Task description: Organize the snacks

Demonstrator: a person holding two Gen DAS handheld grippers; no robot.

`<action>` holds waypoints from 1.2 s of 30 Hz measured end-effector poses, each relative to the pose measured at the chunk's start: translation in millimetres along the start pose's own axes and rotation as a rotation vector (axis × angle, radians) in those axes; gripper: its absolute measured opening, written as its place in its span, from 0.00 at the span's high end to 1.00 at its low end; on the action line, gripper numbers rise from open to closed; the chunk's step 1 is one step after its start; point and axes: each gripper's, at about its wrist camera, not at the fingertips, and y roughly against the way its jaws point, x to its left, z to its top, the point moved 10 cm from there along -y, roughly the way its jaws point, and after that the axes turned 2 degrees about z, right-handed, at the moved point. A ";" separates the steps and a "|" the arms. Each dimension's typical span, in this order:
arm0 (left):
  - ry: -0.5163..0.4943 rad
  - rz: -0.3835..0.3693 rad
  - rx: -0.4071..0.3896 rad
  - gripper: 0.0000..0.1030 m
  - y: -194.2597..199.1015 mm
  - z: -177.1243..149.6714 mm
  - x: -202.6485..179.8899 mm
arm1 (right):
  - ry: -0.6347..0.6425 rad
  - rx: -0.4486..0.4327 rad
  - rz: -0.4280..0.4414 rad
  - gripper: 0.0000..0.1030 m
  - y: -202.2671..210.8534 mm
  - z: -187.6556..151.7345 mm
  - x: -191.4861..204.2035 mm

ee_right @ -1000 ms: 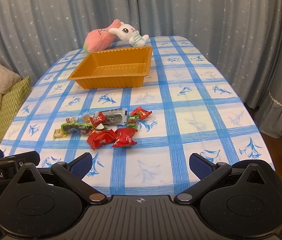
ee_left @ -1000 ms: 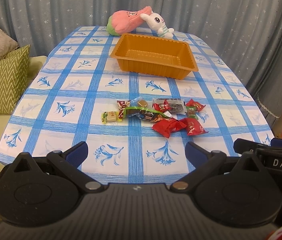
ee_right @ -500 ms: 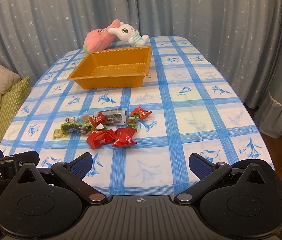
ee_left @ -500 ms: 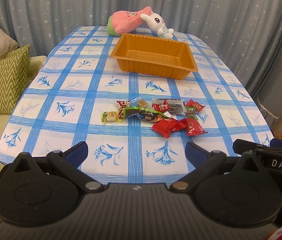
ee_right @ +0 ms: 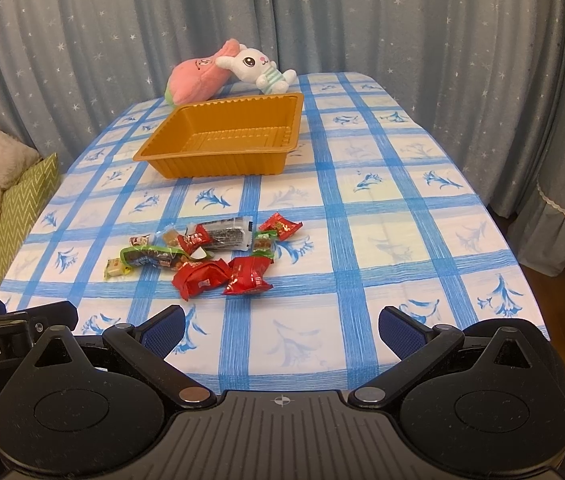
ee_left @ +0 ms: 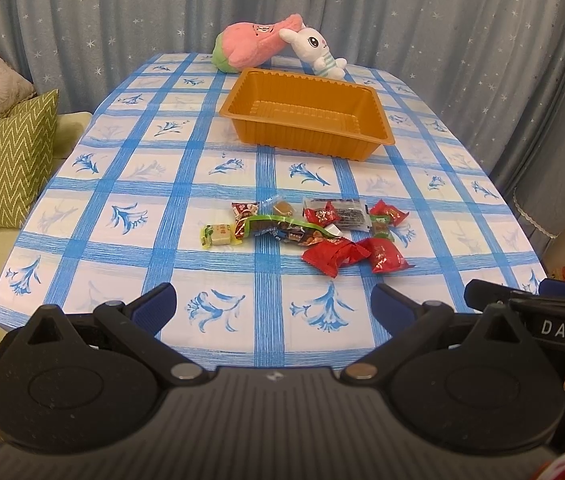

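Still scattered mid-cloth: snack packets (ee_left: 306, 232), well short of the empty orange tray (ee_left: 306, 116). Best to start with the nearest red packet (ee_right: 202, 278), pinching across its puffed middle. Left gripper (ee_left: 272, 306) and right gripper (ee_right: 280, 326) wide, holding nothing, hovering over the tablecloth's (ee_right: 382, 240) near edge; plenty of bare room around.
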 end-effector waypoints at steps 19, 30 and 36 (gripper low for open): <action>-0.001 -0.003 -0.002 0.01 0.7 4.4 -7.0 | 0.000 -0.001 -0.002 0.00 0.3 -0.4 5.2; -0.007 -0.019 0.012 0.05 -17.2 6.0 -0.2 | -0.016 -0.011 -0.014 0.00 -7.9 5.0 -8.2; -0.029 -0.038 0.026 0.07 -40.6 10.6 -0.8 | -0.018 -0.014 -0.010 0.01 -27.2 11.4 -11.4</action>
